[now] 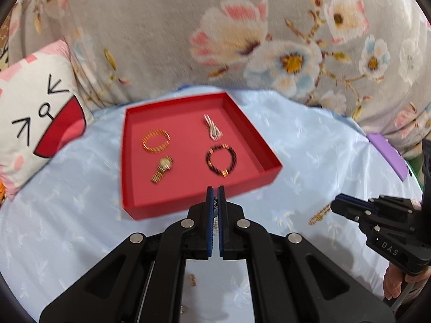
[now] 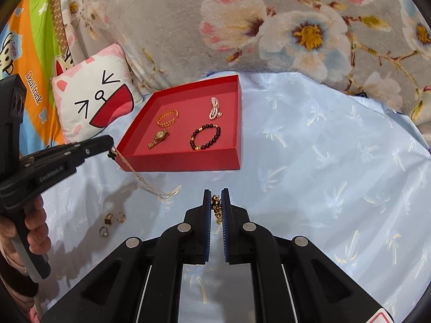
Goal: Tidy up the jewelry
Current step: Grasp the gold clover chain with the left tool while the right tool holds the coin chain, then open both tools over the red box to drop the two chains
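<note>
A red tray [image 1: 134, 207] on the pale blue cloth holds a gold bangle [image 1: 156, 141], a gold watch [image 1: 162, 169], a pearly bracelet [image 1: 212, 129] and a dark bead bracelet [image 1: 221, 160]. My left gripper [image 1: 215, 192] is shut on a thin gold necklace [image 2: 140, 177] with a dark clover charm. The necklace hangs from the left gripper [image 2: 111, 145] down to the cloth, just in front of the tray's near left corner. My right gripper [image 2: 216, 195] is shut on a chunky gold chain [image 2: 216, 208], lifted off the cloth in front of the tray [image 2: 183, 161].
Three rings [image 2: 113, 222] lie on the cloth near the left hand. A cat-face pillow [image 2: 94, 102] leans left of the tray, with a grey floral blanket [image 2: 296, 27] behind it. A purple object [image 1: 388, 156] sits at the cloth's right edge.
</note>
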A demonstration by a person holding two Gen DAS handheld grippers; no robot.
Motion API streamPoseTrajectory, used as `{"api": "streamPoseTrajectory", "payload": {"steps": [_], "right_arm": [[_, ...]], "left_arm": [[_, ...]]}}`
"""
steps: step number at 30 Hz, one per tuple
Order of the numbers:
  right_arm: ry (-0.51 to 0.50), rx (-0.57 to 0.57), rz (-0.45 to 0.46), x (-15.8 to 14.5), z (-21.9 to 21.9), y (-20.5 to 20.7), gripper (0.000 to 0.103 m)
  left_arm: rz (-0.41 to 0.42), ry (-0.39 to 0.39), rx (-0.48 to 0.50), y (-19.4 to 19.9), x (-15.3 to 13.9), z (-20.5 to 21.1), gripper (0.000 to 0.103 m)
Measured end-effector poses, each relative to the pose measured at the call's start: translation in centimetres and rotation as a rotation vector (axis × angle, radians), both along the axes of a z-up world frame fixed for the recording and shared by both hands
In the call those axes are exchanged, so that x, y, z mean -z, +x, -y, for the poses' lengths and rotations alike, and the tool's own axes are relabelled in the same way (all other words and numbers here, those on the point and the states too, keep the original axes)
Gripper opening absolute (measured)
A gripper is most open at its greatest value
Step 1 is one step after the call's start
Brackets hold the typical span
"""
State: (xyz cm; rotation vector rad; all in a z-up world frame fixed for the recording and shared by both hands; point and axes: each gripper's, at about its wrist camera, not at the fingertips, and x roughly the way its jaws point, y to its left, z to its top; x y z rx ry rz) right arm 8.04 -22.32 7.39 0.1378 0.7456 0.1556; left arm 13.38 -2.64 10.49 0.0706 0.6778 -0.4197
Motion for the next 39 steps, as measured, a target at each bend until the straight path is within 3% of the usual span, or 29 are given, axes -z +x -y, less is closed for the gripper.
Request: {"api": "streamPoseTrajectory", "payload": {"steps": [10,18,23,28,33,39], "right_arm": [[0.0,-0.037,0.05,-3.9,-0.6,2.5,0.007],[0.013,-0.055,0.069,-6.5,-2.6,9.6,0.007],[0.013,-0.046,0.037,-5.5,-3.4,15.4,0.007],[-0.025,-0.019,-0.025,-2.4,-3.8,19.9,0.007],[-0.045,0.021,-0.078,0.5,-3.4,22.2,0.007],[-0.077,0.029,-0.096,2.0,-3.2,23.2,0.007]], "left_arm": [[0.106,0.014,-0.018,2.0,-5.8,-0.4,0.001],[0.151,0.025,-0.06,7.1,-8.4,1.1,0.001],[0.132,0.047,-0.097,12.1,-7.0,2.3,0.001],[0.079,0.061,-0.118,16.2,-4.1,2.8,0.001],[0.031,0.079,-0.125,18.6,-1.4,4.0,0.001],[0.01,0.094,-0.124,19.6,0.5,5.3,0.002]]}}
